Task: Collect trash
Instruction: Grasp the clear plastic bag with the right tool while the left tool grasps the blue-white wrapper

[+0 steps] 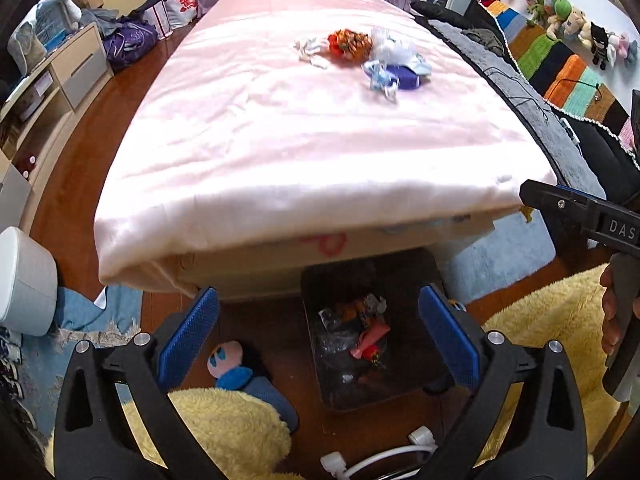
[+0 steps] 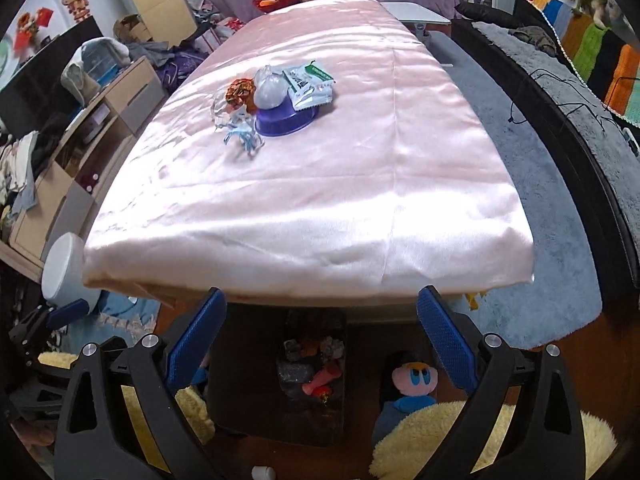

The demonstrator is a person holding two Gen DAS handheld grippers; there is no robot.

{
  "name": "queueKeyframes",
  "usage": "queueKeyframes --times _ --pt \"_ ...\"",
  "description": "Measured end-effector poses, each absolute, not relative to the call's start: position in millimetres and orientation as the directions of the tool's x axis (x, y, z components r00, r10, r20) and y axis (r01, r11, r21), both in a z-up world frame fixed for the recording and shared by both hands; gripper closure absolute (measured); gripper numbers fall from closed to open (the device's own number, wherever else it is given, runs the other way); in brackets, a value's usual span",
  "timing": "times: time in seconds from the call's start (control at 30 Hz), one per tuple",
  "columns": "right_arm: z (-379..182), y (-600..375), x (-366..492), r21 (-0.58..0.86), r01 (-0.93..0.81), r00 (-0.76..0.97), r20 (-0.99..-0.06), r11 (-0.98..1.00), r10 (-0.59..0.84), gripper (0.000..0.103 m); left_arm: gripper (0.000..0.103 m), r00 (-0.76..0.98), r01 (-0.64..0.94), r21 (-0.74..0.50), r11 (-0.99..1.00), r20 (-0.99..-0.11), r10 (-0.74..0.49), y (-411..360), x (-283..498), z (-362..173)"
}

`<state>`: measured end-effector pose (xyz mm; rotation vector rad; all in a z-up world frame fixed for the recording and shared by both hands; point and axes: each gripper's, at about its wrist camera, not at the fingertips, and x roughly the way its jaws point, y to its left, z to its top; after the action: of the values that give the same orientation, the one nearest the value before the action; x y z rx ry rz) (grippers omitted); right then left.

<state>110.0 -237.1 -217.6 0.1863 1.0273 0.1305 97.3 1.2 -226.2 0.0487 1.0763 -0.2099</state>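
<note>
A pile of trash lies on the pink cloth of the table (image 1: pixel 280 128): an orange wrapper (image 1: pixel 349 43), a white tissue (image 1: pixel 310 50), clear plastic (image 1: pixel 390 46), a purple bowl (image 2: pixel 286 119), a blue-white wrapper (image 2: pixel 244 138) and a green-white packet (image 2: pixel 308 84). A black bin (image 1: pixel 372 344) with several wrappers inside stands on the floor under the table's near edge. My left gripper (image 1: pixel 318 336) is open and empty just above the bin. My right gripper (image 2: pixel 322 336) is open and empty, also low before the bin (image 2: pixel 310 376).
A pink-faced plush doll (image 1: pixel 236 368) lies on the floor beside the bin, on a yellow fluffy rug (image 1: pixel 224 432). A white stool (image 1: pixel 24 280) stands at the left. A wooden cabinet (image 1: pixel 60 76) lines the left wall, a dark sofa (image 1: pixel 560 92) the right.
</note>
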Motion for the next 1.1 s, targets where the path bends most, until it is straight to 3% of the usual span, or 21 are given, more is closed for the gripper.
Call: queueKeyframes --times 0.47,0.63,0.67,0.73,0.87,1.1 --pt "-198.2 -244.9 178.1 0.196 -0.015 0.558 -0.812 0.98 0.171 0.008 0.008 0.477 0.227 -0.061 0.972 -0.863 -0.166 -26.2 168.8 -204.2" --pt "-192.3 -242.9 208.8 0.193 -0.027 0.569 -0.804 0.981 0.173 0.029 0.01 0.482 0.241 -0.094 0.966 -0.852 -0.204 -42.4 204.5 -202.2" --pt "-190.9 -243.1 213.8 0.196 -0.028 0.572 -0.801 0.98 0.176 0.03 0.012 0.483 0.239 -0.096 0.966 -0.852 -0.203 -44.7 211.5 -203.3" --pt "-187.3 -243.6 223.3 0.202 -0.028 0.58 -0.794 0.979 0.18 0.032 0.025 0.476 0.238 -0.108 0.965 -0.853 -0.213 -50.5 226.2 -206.8" --pt "-181.9 -244.4 238.9 0.205 -0.023 0.591 -0.787 0.979 0.179 0.032 0.033 0.461 0.253 -0.143 0.957 -0.851 -0.25 -64.2 248.3 -212.3" --pt "-183.3 -241.5 260.7 0.211 -0.029 0.587 -0.788 0.977 0.187 0.032 0.056 0.424 0.293 -0.179 0.939 -0.856 -0.295 -83.4 278.6 -230.0"
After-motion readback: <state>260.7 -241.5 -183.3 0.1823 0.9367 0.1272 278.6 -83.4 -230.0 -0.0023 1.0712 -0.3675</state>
